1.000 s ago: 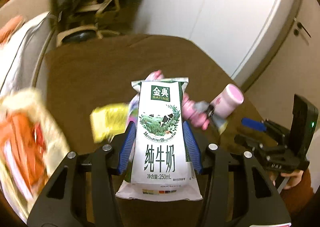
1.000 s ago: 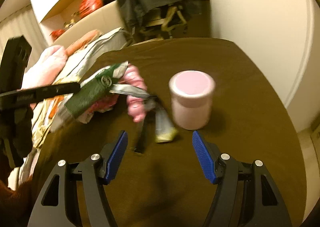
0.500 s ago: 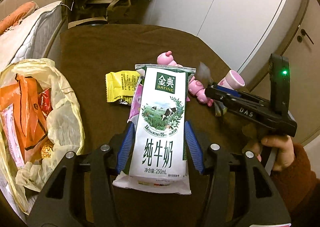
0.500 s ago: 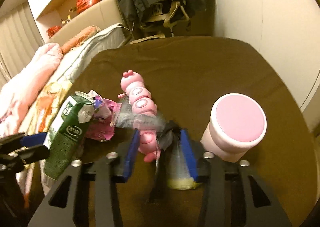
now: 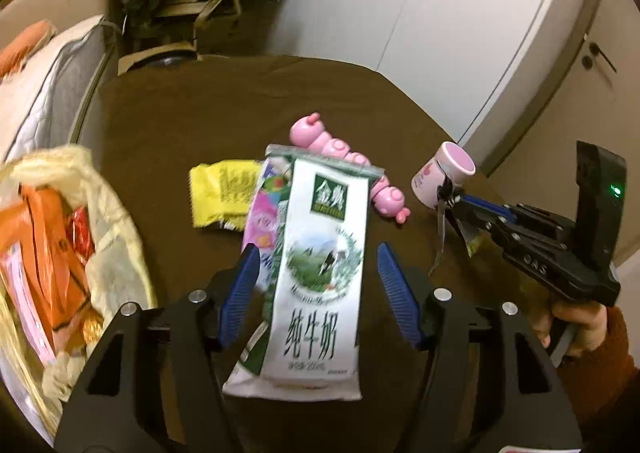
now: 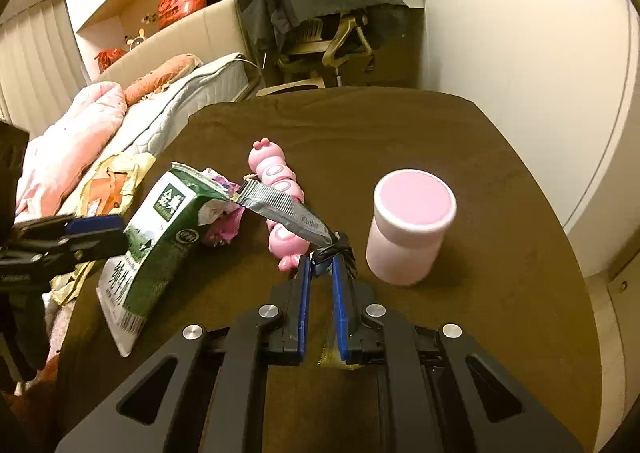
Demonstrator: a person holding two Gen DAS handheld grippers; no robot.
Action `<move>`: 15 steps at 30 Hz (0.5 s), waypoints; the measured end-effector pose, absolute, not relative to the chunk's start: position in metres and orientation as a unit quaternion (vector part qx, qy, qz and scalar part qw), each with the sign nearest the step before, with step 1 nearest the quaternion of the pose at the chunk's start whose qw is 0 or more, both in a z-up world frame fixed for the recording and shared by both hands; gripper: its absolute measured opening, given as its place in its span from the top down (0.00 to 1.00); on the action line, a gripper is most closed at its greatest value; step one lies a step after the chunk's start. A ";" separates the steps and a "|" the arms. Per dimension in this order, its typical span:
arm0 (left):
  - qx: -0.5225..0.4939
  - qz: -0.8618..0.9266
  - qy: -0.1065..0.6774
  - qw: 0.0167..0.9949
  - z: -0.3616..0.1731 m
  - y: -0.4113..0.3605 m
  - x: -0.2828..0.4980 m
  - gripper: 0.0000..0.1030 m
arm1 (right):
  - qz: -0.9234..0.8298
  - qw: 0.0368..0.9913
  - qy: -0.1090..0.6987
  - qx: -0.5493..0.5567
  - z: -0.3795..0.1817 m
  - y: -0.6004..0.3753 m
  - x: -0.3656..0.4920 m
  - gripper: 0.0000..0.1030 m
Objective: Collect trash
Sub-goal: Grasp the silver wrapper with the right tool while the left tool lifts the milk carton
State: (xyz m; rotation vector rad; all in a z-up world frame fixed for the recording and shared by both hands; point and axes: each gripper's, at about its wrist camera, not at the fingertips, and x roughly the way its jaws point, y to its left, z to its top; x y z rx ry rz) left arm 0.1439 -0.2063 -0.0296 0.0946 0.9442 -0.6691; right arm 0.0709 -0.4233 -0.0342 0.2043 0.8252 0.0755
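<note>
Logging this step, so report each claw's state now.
Left claw: open, just been opening; milk carton between its pads, unpressed.
Right claw: shut on silver wrapper, just closed.

Bare tabletop point(image 6: 500, 173) beyond cup point(image 6: 408, 237) (far side)

You have a matt brown cloth point(image 6: 400, 141) over the table, soft and slightly napped. The milk carton point(image 5: 320, 273) at centre looks like smooth, glossy printed card. The silver wrapper point(image 6: 284, 209) is shiny crinkled foil. At lower left, the yellow bag point(image 5: 108, 221) is thin, wrinkled plastic. The pink caterpillar toy point(image 6: 276, 181) and pink jar point(image 6: 408, 233) look like smooth plastic.
</note>
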 end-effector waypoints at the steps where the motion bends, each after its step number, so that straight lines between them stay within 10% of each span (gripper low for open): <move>1: 0.053 -0.317 0.443 0.837 -0.029 -0.211 0.144 0.41 | 0.036 0.910 0.400 0.102 -0.034 -0.424 0.068 0.89; 15: 0.060 -0.262 0.486 0.832 -0.046 -0.230 0.170 0.51 | 0.042 0.910 0.394 0.124 -0.036 -0.431 0.052 0.89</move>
